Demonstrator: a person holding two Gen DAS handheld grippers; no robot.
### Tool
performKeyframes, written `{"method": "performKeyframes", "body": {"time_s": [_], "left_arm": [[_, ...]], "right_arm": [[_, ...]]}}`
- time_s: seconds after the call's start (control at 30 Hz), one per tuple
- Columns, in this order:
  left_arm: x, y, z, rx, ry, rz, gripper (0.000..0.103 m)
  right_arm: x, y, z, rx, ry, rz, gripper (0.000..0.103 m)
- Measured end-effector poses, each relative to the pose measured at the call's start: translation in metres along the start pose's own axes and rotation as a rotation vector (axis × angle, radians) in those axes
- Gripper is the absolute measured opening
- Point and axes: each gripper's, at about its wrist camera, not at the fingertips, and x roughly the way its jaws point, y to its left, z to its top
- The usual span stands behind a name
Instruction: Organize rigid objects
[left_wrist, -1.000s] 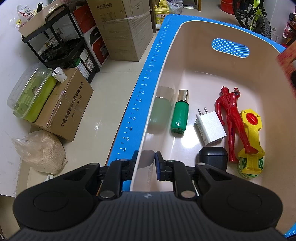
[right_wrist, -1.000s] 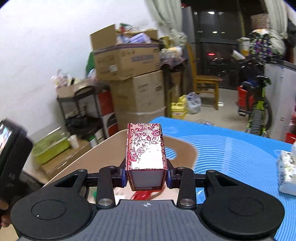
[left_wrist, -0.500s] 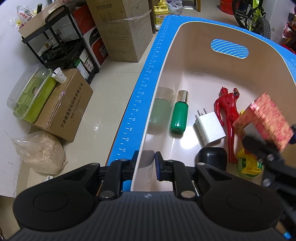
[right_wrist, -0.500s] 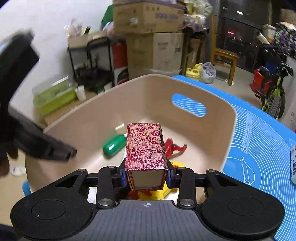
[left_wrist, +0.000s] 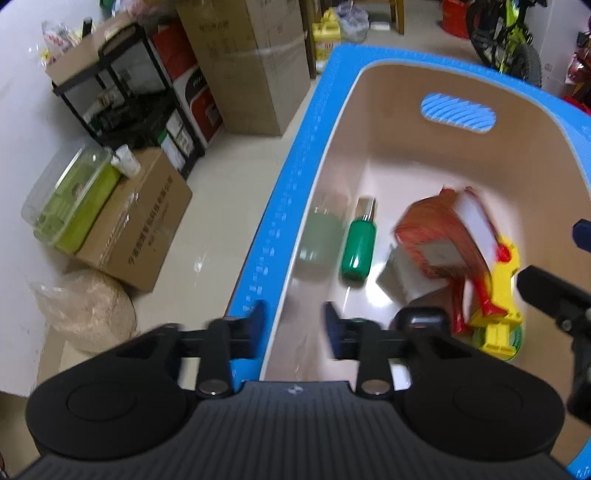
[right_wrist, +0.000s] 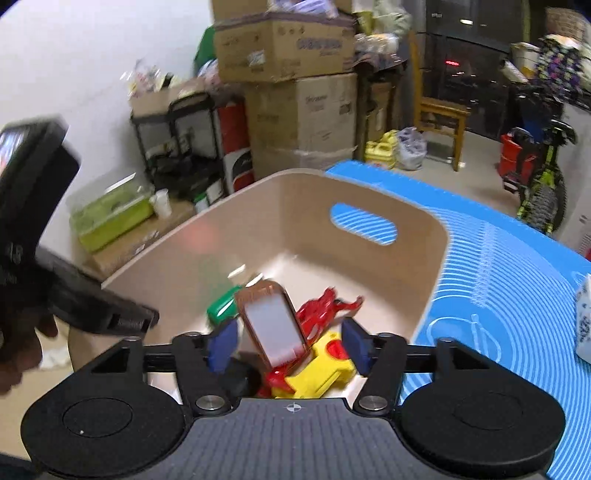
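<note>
Judging by the bin (right_wrist: 424, 236), you're nearly done: the blurred red box (right_wrist: 275, 325), seemingly loose, tilts among toys; both claws (right_wrist: 288, 345) (left_wrist: 293, 325) spread, the left's straddling the bin's wall.

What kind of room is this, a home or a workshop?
Probably a lived-in home room used for storage: stacked cardboard boxes against the wall, a wooden chair and a bicycle parked indoors. The beige bin sits on a blue mat.

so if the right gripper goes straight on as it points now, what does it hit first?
Most likely the red patterned box, blurred and tilted between the open right gripper's fingers. Behind it lie the red figure and the bin's far wall. Depth is unclear.
</note>
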Motion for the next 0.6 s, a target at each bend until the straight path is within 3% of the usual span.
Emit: {"method": "performKeyframes", "body": {"time_s": [0.03, 0.13, 0.3, 0.6], "left_arm": [[-0.005, -0.002, 0.0, 0.004, -0.022, 0.002, 0.068], [-0.021, -0.011, 0.001, 0.019, -0.089, 0.011, 0.083], [-0.049, -0.022, 0.004, 0.025, -0.164, 0.0, 0.087], [-0.1, -0.042, -0.013, 0.041, -0.255, -0.031, 0.087]], "right_arm": [[-0.004, -0.003, 0.002, 0.013, -0.008, -0.008, 0.075], [-0.017, -0.012, 0.007, 0.056, -0.041, -0.051, 0.085], [-0.043, -0.026, 0.004, 0.114, -0.074, -0.116, 0.095], [-0.094, -0.041, -0.009, 0.17, -0.077, -0.206, 0.096]]}}
